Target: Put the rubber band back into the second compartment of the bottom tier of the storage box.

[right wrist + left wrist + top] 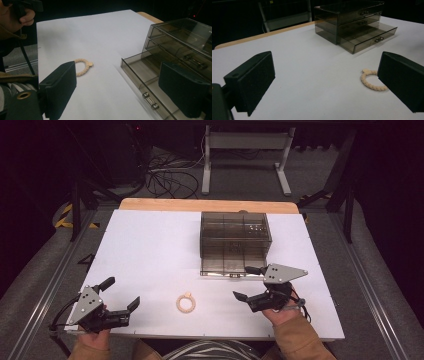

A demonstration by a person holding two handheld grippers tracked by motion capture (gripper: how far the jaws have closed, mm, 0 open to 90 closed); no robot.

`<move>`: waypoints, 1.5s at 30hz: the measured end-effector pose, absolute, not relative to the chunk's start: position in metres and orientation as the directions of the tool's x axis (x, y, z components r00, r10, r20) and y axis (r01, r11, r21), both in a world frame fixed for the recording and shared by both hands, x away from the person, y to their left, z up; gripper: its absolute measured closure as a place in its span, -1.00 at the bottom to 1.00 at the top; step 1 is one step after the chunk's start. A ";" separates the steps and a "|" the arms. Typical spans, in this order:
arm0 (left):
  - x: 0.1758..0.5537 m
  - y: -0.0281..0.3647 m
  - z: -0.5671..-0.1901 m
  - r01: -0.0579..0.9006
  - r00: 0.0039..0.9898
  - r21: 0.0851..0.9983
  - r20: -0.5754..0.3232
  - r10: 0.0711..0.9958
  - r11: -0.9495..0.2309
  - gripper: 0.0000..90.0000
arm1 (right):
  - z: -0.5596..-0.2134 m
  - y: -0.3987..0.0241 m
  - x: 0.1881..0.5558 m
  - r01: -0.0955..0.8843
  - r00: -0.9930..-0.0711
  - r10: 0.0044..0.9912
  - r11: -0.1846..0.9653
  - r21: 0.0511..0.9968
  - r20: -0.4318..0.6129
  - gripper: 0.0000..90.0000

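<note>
Grippers: left gripper and right gripper are held wide apart, nothing grasped; rope ring is left untouched between them.

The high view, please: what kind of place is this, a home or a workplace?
Probably a lab or recording studio, not a home: a white table surrounded by dark curtains, loose cables on the floor, and hazard-striped tape beside it.

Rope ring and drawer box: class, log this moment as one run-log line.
ring: flat on table, untouched | box: bottom drawer pulled out | left tongs: open, empty | right tongs: open, empty, beside drawer
</note>
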State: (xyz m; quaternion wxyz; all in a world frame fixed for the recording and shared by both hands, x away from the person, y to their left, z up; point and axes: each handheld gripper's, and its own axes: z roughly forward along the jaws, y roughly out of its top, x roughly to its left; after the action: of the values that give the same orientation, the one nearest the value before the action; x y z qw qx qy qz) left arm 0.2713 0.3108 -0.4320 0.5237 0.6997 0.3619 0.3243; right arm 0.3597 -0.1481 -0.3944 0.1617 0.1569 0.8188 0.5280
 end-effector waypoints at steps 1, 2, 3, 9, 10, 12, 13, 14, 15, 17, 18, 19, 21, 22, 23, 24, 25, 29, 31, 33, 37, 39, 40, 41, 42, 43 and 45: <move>0.271 0.311 -0.432 0.167 0.528 0.967 0.075 0.846 -0.190 -0.96 | -0.394 -0.146 0.360 0.085 -0.900 0.424 0.395 0.915 -0.099 -0.65; 0.271 0.311 -0.432 0.167 0.528 0.967 0.076 0.846 -0.191 -0.96 | -0.394 -0.143 0.360 0.084 -0.902 0.420 0.397 0.914 -0.100 -0.64; 0.271 0.311 -0.432 0.167 0.528 0.967 0.075 0.846 -0.190 -0.96 | -0.394 -0.139 0.361 0.084 -0.905 0.414 0.401 0.912 -0.099 -0.64; 0.272 0.311 -0.432 0.167 0.528 0.967 0.076 0.846 -0.191 -0.96 | -0.394 -0.125 0.364 0.078 -0.915 0.392 0.413 0.907 -0.100 -0.63; 0.272 0.311 -0.432 0.169 0.529 0.967 0.075 0.845 -0.191 -0.96 | -0.394 -0.123 0.365 0.078 -0.916 0.390 0.416 0.906 -0.100 -0.63; 0.272 0.311 -0.432 0.170 0.530 0.967 0.075 0.845 -0.192 -0.96 | -0.395 -0.115 0.367 0.078 -0.919 0.381 0.423 0.903 -0.099 -0.61; 0.272 0.311 -0.432 0.170 0.530 0.967 0.075 0.845 -0.192 -0.96 | -0.395 -0.115 0.367 0.078 -0.919 0.381 0.423 0.903 -0.099 -0.61; 0.272 0.311 -0.432 0.170 0.530 0.967 0.074 0.845 -0.191 -0.96 | -0.395 -0.112 0.368 0.080 -0.922 0.376 0.424 0.902 -0.095 -0.61; 0.272 0.311 -0.432 0.169 0.530 0.967 0.074 0.844 -0.191 -0.96 | -0.396 -0.107 0.370 0.081 -0.925 0.369 0.425 0.901 -0.091 -0.61; 0.273 0.311 -0.432 0.169 0.531 0.967 0.075 0.844 -0.192 -0.96 | -0.396 -0.104 0.371 0.083 -0.927 0.365 0.426 0.901 -0.088 -0.61; 0.273 0.310 -0.432 0.169 0.530 0.967 0.075 0.845 -0.192 -0.96 | -0.396 -0.101 0.372 0.081 -0.929 0.360 0.426 0.901 -0.087 -0.60; 0.273 0.310 -0.432 0.171 0.532 0.966 0.074 0.844 -0.193 -0.96 | -0.396 -0.099 0.373 0.080 -0.931 0.355 0.427 0.901 -0.085 -0.60; 0.273 0.310 -0.432 0.170 0.532 0.966 0.076 0.843 -0.194 -0.96 | -0.396 -0.093 0.375 0.079 -0.936 0.342 0.429 0.900 -0.081 -0.59; 0.273 0.310 -0.432 0.170 0.532 0.966 0.076 0.844 -0.194 -0.96 | -0.397 -0.089 0.376 0.079 -0.938 0.336 0.430 0.899 -0.079 -0.59; 0.273 0.310 -0.432 0.168 0.532 0.967 0.076 0.843 -0.193 -0.96 | -0.397 -0.086 0.377 0.078 -0.941 0.329 0.433 0.898 -0.077 -0.59; 0.273 0.310 -0.432 0.168 0.531 0.967 0.075 0.844 -0.192 -0.96 | -0.399 -0.079 0.378 0.078 -0.945 0.317 0.440 0.895 -0.074 -0.59; 0.273 0.311 -0.432 0.168 0.531 0.967 0.075 0.844 -0.192 -0.96 | -0.399 -0.079 0.378 0.078 -0.945 0.317 0.440 0.895 -0.074 -0.59; 0.273 0.311 -0.432 0.169 0.530 0.967 0.074 0.845 -0.191 -0.96 | -0.401 -0.068 0.381 0.072 -0.952 0.297 0.450 0.890 -0.073 -0.58; 0.273 0.311 -0.432 0.169 0.530 0.967 0.074 0.845 -0.191 -0.96 | -0.401 -0.063 0.382 0.072 -0.955 0.289 0.451 0.890 -0.070 -0.57; 0.273 0.311 -0.432 0.170 0.531 0.967 0.074 0.844 -0.192 -0.96 | -0.402 -0.056 0.383 0.068 -0.959 0.277 0.448 0.891 -0.066 -0.56; 0.273 0.311 -0.432 0.169 0.530 0.967 0.074 0.845 -0.191 -0.96 | -0.404 -0.045 0.385 0.062 -0.962 0.263 0.461 0.885 -0.069 -0.54; 0.272 0.311 -0.432 0.169 0.529 0.967 0.075 0.845 -0.191 -0.96 | -0.405 -0.043 0.385 0.062 -0.963 0.261 0.465 0.883 -0.069 -0.54; 0.273 0.311 -0.432 0.169 0.529 0.967 0.075 0.845 -0.192 -0.96 | -0.406 -0.041 0.385 0.062 -0.963 0.260 0.467 0.882 -0.069 -0.53; 0.273 0.311 -0.432 0.170 0.529 0.967 0.075 0.845 -0.191 -0.96 | -0.406 -0.039 0.386 0.063 -0.964 0.258 0.468 0.881 -0.068 -0.53; 0.273 0.311 -0.432 0.169 0.530 0.967 0.074 0.845 -0.191 -0.96 | -0.407 -0.037 0.386 0.066 -0.964 0.258 0.469 0.881 -0.065 -0.53; 0.273 0.311 -0.432 0.169 0.530 0.967 0.074 0.845 -0.191 -0.96 | -0.407 -0.036 0.387 0.066 -0.964 0.257 0.469 0.881 -0.065 -0.53; 0.273 0.311 -0.432 0.169 0.529 0.967 0.076 0.845 -0.192 -0.96 | -0.408 -0.033 0.387 0.068 -0.965 0.254 0.470 0.880 -0.061 -0.52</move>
State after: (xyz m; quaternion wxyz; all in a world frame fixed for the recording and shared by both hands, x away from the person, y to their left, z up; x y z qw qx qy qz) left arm 0.2725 0.3112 -0.4322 0.5226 0.7011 0.3615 0.3234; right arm 0.3875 -0.0328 -0.4082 0.0919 0.0945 0.8525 0.5058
